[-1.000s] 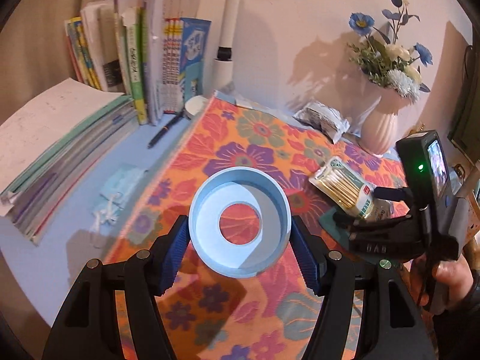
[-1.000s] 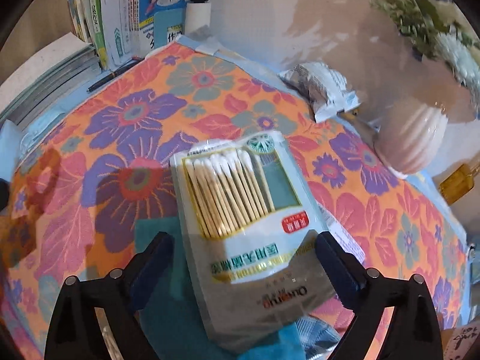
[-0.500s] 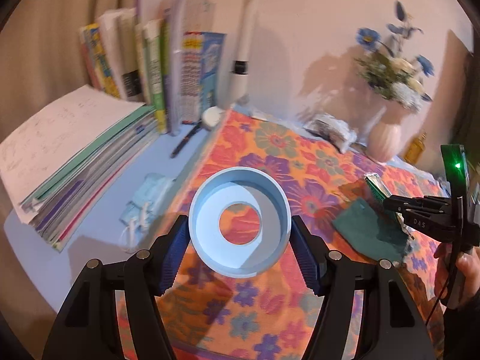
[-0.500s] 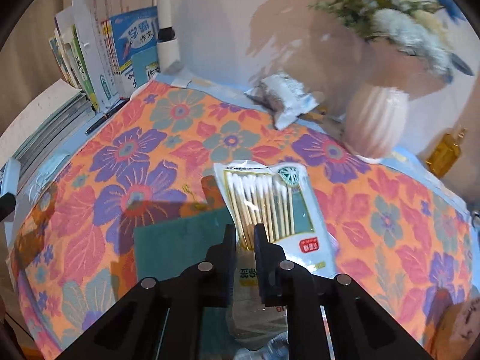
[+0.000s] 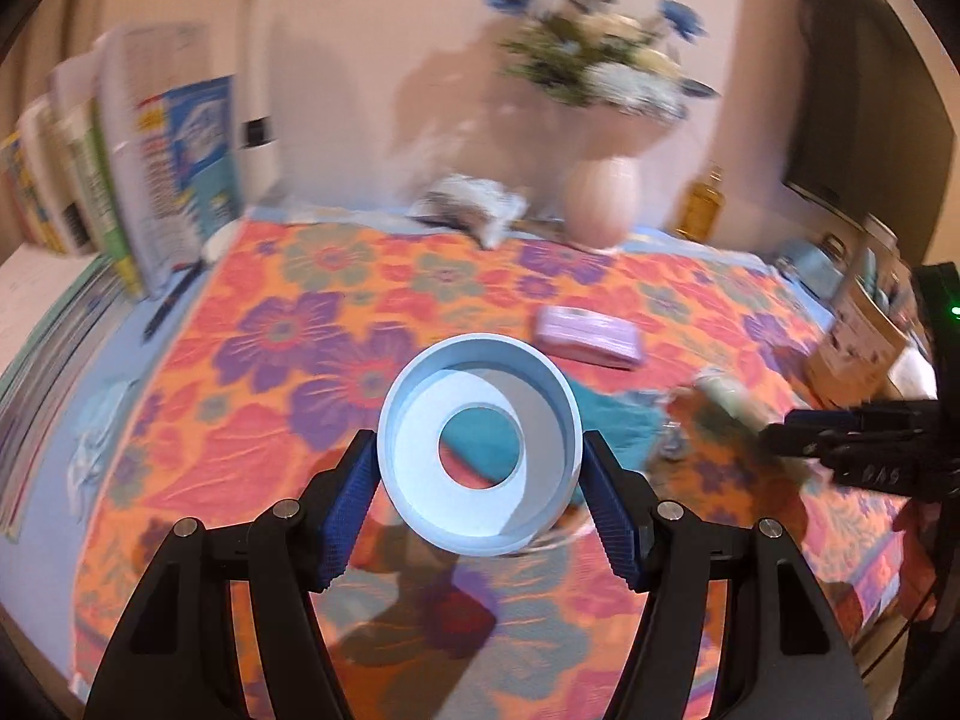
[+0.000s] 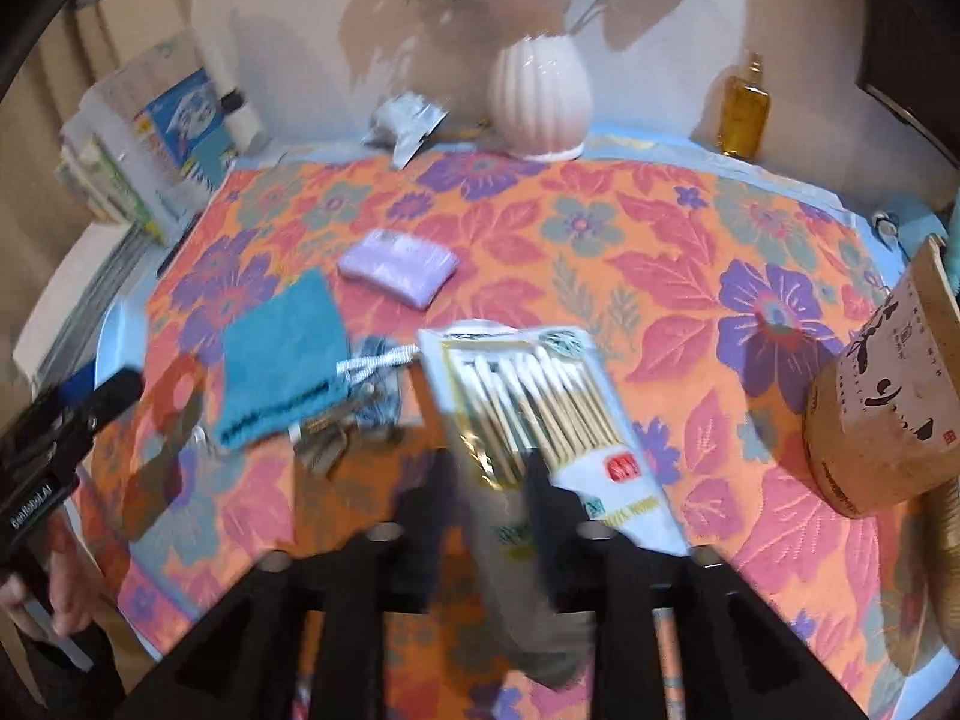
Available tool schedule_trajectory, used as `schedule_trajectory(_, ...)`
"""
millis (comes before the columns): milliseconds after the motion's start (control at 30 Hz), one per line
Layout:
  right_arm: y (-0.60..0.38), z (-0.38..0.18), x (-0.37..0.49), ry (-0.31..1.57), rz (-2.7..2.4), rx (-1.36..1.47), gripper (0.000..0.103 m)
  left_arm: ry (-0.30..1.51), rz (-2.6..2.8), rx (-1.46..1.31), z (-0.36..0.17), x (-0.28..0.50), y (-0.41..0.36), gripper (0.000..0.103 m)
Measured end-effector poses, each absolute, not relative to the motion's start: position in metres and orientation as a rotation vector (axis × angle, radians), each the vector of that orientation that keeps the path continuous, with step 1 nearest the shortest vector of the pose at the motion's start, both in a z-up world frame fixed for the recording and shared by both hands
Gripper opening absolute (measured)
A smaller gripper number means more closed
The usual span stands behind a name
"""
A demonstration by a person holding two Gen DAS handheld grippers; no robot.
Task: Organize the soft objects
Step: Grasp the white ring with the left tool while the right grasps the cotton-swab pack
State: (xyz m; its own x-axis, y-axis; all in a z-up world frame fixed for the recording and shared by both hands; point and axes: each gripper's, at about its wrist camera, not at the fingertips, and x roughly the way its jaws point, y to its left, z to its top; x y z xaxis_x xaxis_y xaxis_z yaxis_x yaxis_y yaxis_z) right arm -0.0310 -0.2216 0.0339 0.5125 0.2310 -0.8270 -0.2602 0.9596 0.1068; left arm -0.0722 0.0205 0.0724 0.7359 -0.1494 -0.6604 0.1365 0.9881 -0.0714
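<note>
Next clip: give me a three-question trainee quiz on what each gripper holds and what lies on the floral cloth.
1. True or false: the left gripper is shut on the pale blue ring.
2. What does the right gripper pinch? A) teal cloth B) cotton swab packet C) lilac pack
3. Fill in: the lilac pack lies on the floral cloth, between the teal cloth and the ribbed ____ at the wall.

Key: 1 true; 2 B, the cotton swab packet; 3 vase.
</note>
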Motion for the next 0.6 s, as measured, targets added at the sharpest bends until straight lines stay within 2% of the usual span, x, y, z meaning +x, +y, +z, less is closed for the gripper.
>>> schedule_trajectory(33, -0.221, 0.034, -0.033, 0.973, 0.272, -0.073, 0.071, 0.723, -0.17, 0.002, 0.073, -0.074, 0.012, 0.064)
schedule_trajectory(67, -0.219, 0.034, -0.036, 0.944, 0.242, -0.124, 0.091, 0.72, -0.179, 0.017, 0.074, -0.075, 0.006, 0.064)
schedule_trajectory(100, -0.218, 0.033, -0.037, 0.913, 0.217, -0.168, 0.096, 0.718, -0.19, 0.034, 0.074, -0.076, 0.0, 0.064)
schedule_trajectory(200, -0.225, 0.026, -0.033, 0.914, 0.246, -0.198, 0.097, 0.73, -0.204, 0.051, 0.073, -0.075, -0.008, 0.064)
schedule_trajectory(367, -0.24, 0.0, -0.006, 1.033, 0.351, -0.048, 0.098, 0.759, -0.205, 0.046, 0.068, -0.07, -0.013, 0.064)
schedule_trajectory(400, -0.243, -0.005, -0.003, 1.057, 0.39, 0.01, 0.101, 0.761, -0.203, 0.051, 0.068, -0.071, -0.014, 0.064)
schedule_trajectory(500, -0.241, -0.004, -0.006, 1.038, 0.433, 0.077, 0.103, 0.768, -0.205, 0.057, 0.067, -0.071, -0.017, 0.064)
schedule_trajectory(600, -0.216, -0.007, -0.01, 1.035, 0.375, -0.066, 0.103, 0.777, -0.212, 0.06, 0.066, -0.07, -0.022, 0.064)
